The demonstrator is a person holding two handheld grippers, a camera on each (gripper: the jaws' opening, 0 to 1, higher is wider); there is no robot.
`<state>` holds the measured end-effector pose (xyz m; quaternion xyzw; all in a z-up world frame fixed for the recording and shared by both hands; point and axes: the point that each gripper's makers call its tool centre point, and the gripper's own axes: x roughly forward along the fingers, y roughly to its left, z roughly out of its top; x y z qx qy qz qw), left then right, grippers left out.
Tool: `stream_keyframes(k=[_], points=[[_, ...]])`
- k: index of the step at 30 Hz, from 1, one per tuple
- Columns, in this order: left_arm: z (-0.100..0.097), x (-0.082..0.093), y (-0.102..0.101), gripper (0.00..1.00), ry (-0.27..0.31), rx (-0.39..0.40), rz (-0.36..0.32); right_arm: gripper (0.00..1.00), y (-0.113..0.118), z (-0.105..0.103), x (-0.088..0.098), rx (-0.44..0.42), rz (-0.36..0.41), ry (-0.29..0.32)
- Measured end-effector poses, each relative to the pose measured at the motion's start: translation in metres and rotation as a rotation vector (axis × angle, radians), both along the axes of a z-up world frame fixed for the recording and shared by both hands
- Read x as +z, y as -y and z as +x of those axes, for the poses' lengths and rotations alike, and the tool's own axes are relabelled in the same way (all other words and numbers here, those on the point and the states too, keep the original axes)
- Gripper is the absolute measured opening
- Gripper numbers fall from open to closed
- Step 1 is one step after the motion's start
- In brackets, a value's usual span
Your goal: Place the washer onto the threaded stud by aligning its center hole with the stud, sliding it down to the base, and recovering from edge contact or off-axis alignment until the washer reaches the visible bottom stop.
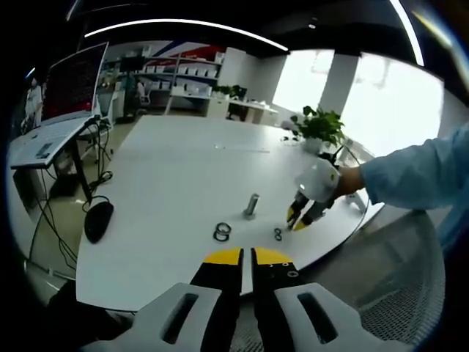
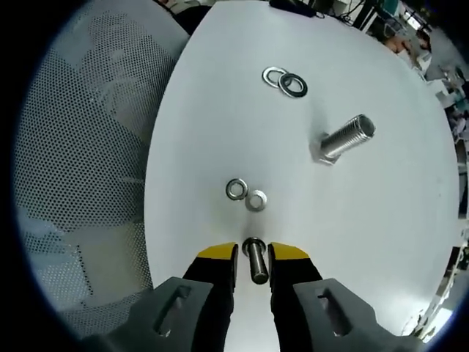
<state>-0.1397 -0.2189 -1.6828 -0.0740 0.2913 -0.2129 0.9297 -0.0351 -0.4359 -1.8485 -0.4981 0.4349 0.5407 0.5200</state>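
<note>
White table (image 2: 220,132): stud (image 2: 343,138) mid-surface, washers (image 2: 245,195) near edge.

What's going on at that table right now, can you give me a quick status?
Right gripper shut on small bolt; left gripper shut, empty. Washers loose on table. Threaded stud bare, path clear.
</note>
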Motion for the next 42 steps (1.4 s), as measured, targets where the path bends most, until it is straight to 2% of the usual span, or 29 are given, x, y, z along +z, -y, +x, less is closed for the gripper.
stream_keyframes(k=[3,13,16,22,26,34,42], points=[[0.0,0.0,0.0,0.02,0.0,0.0,-0.001,0.15,0.0,0.0,0.0,0.017,-0.004,0.012],[0.0,0.0,0.0,0.02,0.003,0.001,-0.002,0.15,0.0,-0.003,0.0,0.008,-0.001,-0.005],[0.0,0.0,0.0,0.02,0.002,0.0,-0.002,0.19,-0.001,-0.003,0.001,0.008,0.004,-0.006],[0.0,0.0,0.0,0.02,0.0,-0.001,0.0,0.22,-0.018,-0.006,0.013,0.039,0.043,0.005],[0.0,0.0,0.001,0.02,-0.002,-0.001,0.002,0.22,-0.034,-0.014,0.02,0.104,0.073,-0.02],[-0.001,-0.001,0.0,0.02,-0.008,0.0,0.005,0.2,-0.044,-0.025,0.011,0.167,0.054,-0.064],[-0.001,-0.002,0.0,0.02,-0.012,-0.002,0.008,0.19,-0.048,-0.023,0.002,0.181,0.043,-0.06]])
